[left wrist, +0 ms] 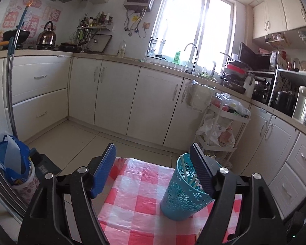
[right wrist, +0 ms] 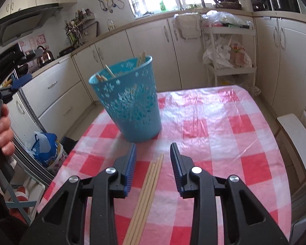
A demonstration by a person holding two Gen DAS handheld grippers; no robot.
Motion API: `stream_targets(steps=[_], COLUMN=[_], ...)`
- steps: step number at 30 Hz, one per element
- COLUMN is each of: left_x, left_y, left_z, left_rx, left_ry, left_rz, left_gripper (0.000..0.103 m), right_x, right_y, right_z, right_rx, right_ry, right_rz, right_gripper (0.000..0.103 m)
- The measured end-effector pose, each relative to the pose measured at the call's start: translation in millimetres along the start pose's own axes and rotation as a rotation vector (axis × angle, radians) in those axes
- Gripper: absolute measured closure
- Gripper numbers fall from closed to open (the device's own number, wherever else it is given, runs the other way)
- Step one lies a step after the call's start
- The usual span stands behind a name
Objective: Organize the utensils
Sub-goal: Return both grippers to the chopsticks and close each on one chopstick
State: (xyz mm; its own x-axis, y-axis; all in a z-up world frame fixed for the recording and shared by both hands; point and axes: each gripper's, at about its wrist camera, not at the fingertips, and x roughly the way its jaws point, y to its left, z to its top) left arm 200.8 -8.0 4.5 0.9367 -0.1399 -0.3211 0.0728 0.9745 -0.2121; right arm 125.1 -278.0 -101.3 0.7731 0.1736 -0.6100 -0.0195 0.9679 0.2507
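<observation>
A teal perforated holder (right wrist: pixel 130 102) stands on the red-and-white checked tablecloth (right wrist: pixel 234 134), with several wooden chopsticks inside it. A small bundle of wooden chopsticks (right wrist: pixel 146 194) lies flat on the cloth, between the fingers of my right gripper (right wrist: pixel 153 149), which is open just above them and short of the holder. In the left wrist view the holder (left wrist: pixel 181 194) sits right of centre, partly behind the right finger. My left gripper (left wrist: pixel 153 149) is wide open and empty, above the table's far edge.
White kitchen cabinets and counters ring the room. A white trolley (right wrist: pixel 230 47) with bags stands past the table's far edge. A white stool (right wrist: pixel 295 143) is at the table's right. A blue bag (left wrist: pixel 10 159) sits on the floor at the left.
</observation>
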Motion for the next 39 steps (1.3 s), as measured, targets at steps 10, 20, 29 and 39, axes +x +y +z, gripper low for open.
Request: stream_targets(steps=[10,20,29,39], left_x=[-11.6,1.3,13.7,32.1], left_y=[-6.3,-27.1,-46.9,-68.8], left_z=[-28.7,-77.0,-112.8,-157.9], left_rx=[0.061,0.144,0.195,0.276], left_ry=[0.119,0.301,0.434,0.584], left_rz=[-0.018,-0.041,-0.074,-0.126], left_gripper=[0.026,0.024,0.024,0.024], right_x=[25.2,41.8,48.7,50.6], right_y=[0.7,7.5,0.4,-7.5], right_z=[-31.4,-44.7,-49.4,-46.5], right_rx=[-0.041,-0.082,-0.081,-0.119], right_ry=[0.140,0.209,0.252,0.295], right_rz=[-0.053,-0.049,-0.044,-0.116], right_gripper=[0.073,0.075,0.077,0.090])
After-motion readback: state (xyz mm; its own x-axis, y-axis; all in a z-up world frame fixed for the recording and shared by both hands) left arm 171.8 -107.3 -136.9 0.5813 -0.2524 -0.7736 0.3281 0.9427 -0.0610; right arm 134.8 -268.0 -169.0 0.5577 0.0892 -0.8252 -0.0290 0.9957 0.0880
